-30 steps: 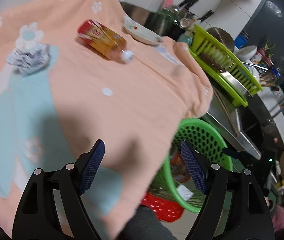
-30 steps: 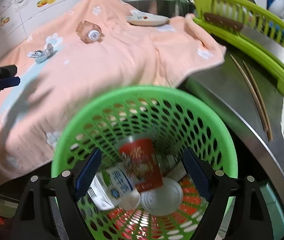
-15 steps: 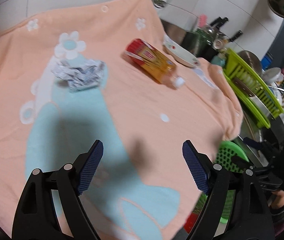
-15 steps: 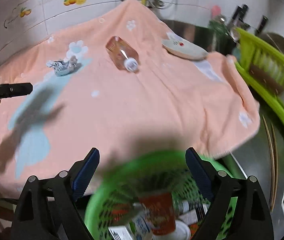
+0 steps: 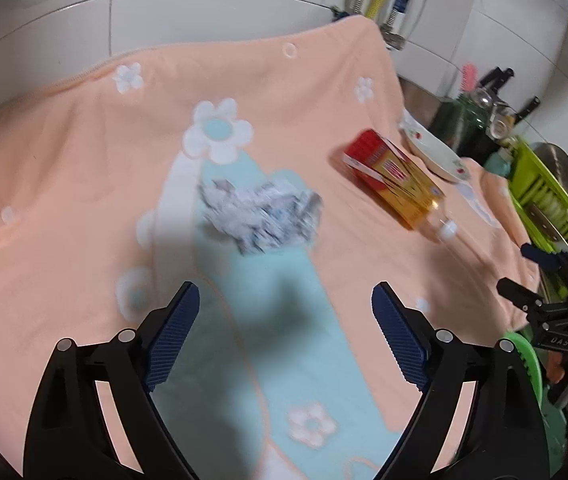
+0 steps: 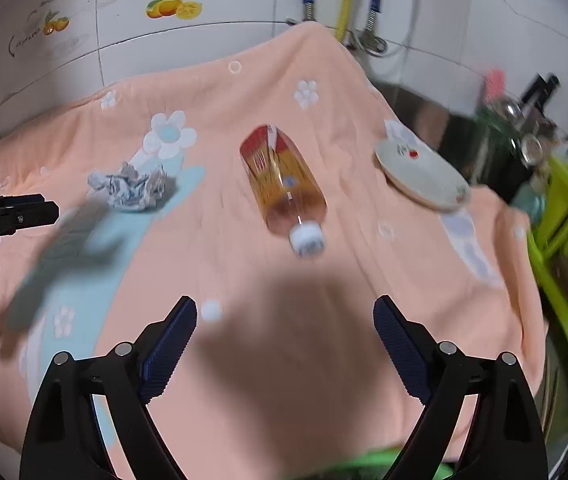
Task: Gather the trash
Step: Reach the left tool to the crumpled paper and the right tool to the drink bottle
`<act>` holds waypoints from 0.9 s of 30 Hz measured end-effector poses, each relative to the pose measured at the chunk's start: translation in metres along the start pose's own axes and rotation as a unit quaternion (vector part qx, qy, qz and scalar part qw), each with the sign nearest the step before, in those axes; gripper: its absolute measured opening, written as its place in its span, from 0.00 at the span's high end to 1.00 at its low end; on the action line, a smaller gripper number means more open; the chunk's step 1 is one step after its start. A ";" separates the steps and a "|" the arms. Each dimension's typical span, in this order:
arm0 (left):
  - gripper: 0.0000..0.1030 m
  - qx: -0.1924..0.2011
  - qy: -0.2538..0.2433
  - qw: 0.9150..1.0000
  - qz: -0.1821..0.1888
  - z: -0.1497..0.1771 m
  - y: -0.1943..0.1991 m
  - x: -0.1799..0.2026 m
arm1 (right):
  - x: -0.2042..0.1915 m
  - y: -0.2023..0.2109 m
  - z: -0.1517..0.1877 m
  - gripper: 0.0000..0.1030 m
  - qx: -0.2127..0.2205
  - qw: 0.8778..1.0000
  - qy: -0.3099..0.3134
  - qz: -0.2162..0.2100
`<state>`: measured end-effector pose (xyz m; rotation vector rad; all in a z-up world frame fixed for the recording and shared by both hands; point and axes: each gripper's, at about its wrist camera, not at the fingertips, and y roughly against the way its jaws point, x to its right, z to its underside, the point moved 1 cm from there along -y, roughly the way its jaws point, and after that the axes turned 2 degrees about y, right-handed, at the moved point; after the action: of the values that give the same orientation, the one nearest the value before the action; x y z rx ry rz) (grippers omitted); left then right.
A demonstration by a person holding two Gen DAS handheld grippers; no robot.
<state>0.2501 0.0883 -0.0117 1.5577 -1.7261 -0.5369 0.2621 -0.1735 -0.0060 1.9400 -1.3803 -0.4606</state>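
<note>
I judge two pieces remain: crumpled paper (image 5: 258,216) at twelve o'clock of my left gripper (image 5: 285,340), bottle (image 6: 284,188) at twelve of my right gripper (image 6: 284,346). Both sets of jaws spread apart, empty.

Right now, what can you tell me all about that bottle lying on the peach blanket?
The bottle is clear plastic with amber liquid inside, a red and yellow label round its far half and a white cap pointing toward the camera. It lies on its side on the blanket, between the crumpled paper and the plate, touching neither. No tool touches it.
</note>
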 end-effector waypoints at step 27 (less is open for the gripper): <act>0.08 -0.021 -0.057 0.998 -0.031 -0.039 -0.072 -0.017 | -0.008 -0.129 -0.089 0.14 -0.050 0.995 0.073 0.037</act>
<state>0.3272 0.0988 -0.0432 1.5824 -1.7441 -0.6998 0.4032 -0.1126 -0.0381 1.7984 -1.3059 -0.3400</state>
